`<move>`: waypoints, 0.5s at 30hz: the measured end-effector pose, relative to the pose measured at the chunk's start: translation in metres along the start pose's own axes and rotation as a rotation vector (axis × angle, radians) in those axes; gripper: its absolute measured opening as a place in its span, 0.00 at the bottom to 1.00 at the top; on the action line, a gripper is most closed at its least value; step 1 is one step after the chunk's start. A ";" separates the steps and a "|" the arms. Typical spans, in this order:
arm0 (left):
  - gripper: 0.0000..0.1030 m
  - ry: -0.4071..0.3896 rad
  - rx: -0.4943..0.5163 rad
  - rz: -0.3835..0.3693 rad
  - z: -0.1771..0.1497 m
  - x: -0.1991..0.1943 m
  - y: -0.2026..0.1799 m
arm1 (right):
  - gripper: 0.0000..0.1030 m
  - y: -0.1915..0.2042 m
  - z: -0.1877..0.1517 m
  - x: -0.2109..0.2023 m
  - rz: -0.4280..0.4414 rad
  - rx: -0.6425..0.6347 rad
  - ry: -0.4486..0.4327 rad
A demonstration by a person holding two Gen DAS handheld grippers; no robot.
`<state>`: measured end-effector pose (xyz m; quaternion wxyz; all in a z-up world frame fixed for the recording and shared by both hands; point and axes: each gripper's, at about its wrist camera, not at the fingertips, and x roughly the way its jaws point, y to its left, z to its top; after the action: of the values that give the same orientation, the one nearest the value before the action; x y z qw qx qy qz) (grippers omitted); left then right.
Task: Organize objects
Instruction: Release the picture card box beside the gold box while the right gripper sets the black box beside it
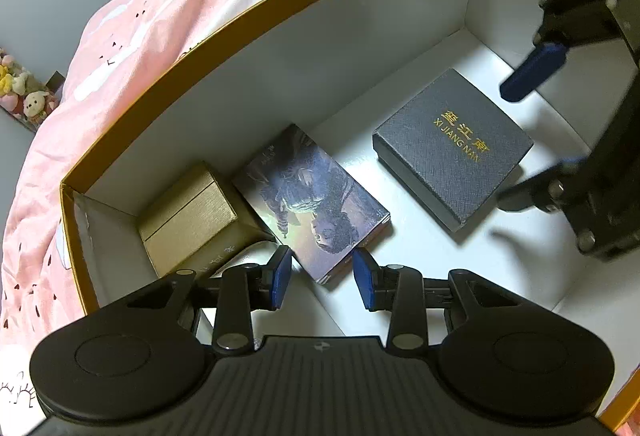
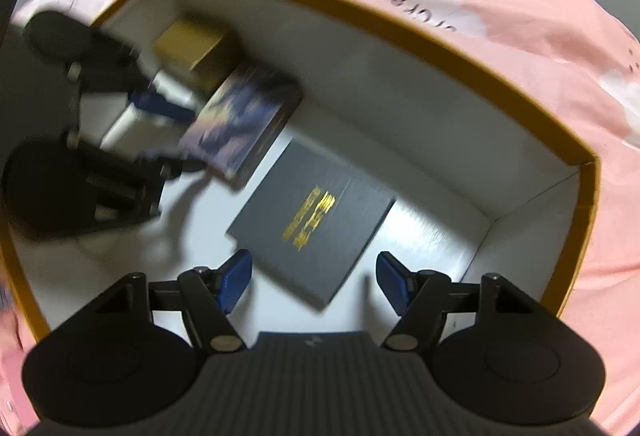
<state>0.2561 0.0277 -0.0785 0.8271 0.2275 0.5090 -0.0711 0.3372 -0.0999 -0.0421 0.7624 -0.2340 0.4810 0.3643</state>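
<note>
A large box with an orange rim (image 1: pixel 256 9) and white inside holds three smaller boxes in a row. A gold box (image 1: pixel 192 215) lies at the left, a box with a printed picture (image 1: pixel 308 195) in the middle, and a dark grey box with gold lettering (image 1: pixel 452 147) at the right. My left gripper (image 1: pixel 322 274) is open, its blue pads narrowly straddling the picture box's near corner. My right gripper (image 2: pixel 314 280) is open wide just over the near corner of the dark grey box (image 2: pixel 316 232). Blurred in the right wrist view, the left gripper (image 2: pixel 168 127) is beside the picture box (image 2: pixel 240 119).
The large box rests on pink patterned bedding (image 1: pixel 132 23) that surrounds it. Its tall white walls (image 1: pixel 320 55) close in both grippers. Bare white floor (image 1: pixel 440 268) lies in front of the small boxes. Plush toys (image 1: pixel 20 91) sit far off at the left.
</note>
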 end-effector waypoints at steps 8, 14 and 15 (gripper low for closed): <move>0.41 -0.007 -0.039 -0.025 -0.006 -0.005 -0.001 | 0.34 0.005 -0.003 0.018 -0.040 -0.047 0.067; 0.37 -0.018 -0.076 -0.041 -0.008 -0.011 0.005 | 0.23 0.006 0.006 0.018 -0.057 -0.074 0.027; 0.37 -0.020 -0.082 -0.044 -0.006 -0.008 0.009 | 0.23 0.007 0.008 0.019 -0.053 -0.082 0.019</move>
<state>0.2504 0.0377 -0.0705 0.8390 0.1813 0.5082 -0.0705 0.3416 -0.0841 -0.0561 0.7569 -0.2814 0.4665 0.3610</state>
